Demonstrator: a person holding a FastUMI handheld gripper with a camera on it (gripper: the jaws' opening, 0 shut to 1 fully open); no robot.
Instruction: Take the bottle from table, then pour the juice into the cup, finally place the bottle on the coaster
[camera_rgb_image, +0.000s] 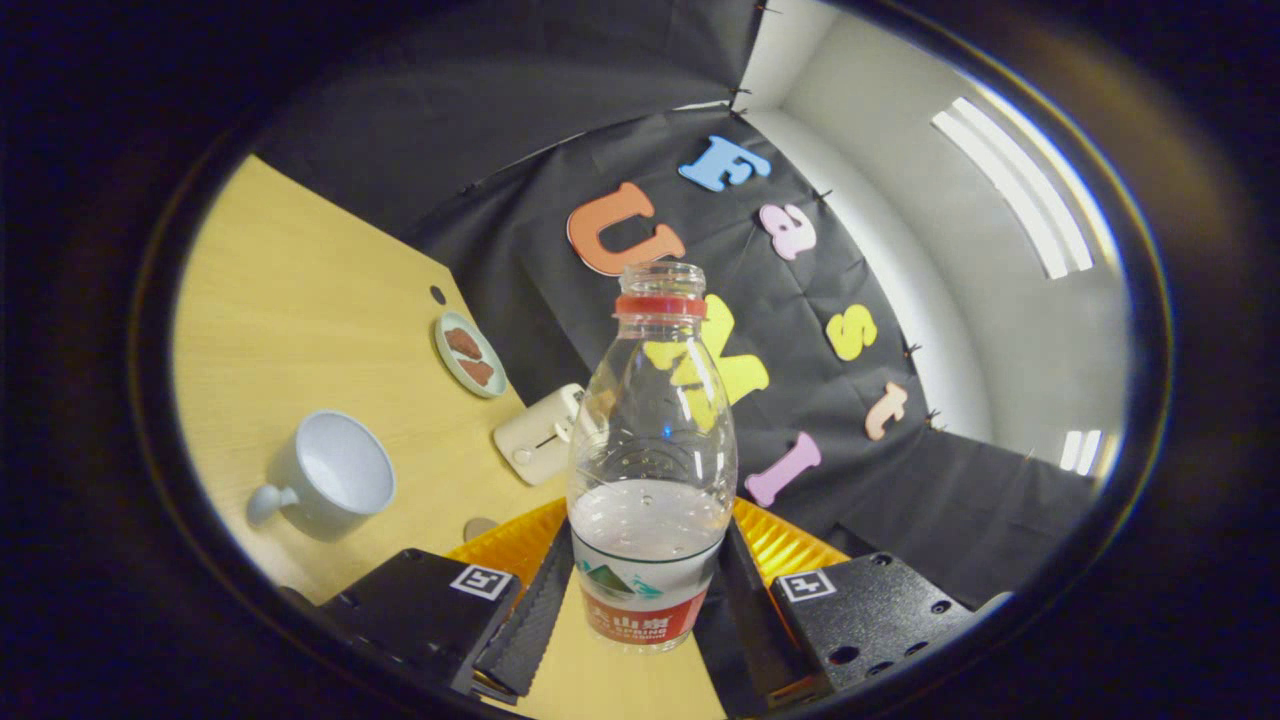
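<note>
Gripper fingers closed on the lower labelled part of the bottle, one ribbed pad pressing each side; bottle uncapped, red ring at the neck, clear liquid filling roughly the lower third. View is tilted: the table slopes away to the left, with the pale cup lying left of the fingers, mouth toward the camera, handle at its lower left. A yellow ribbed coaster shows just behind the bottle; beyond it sit a white toaster and a small plate carrying two brown pieces.
</note>
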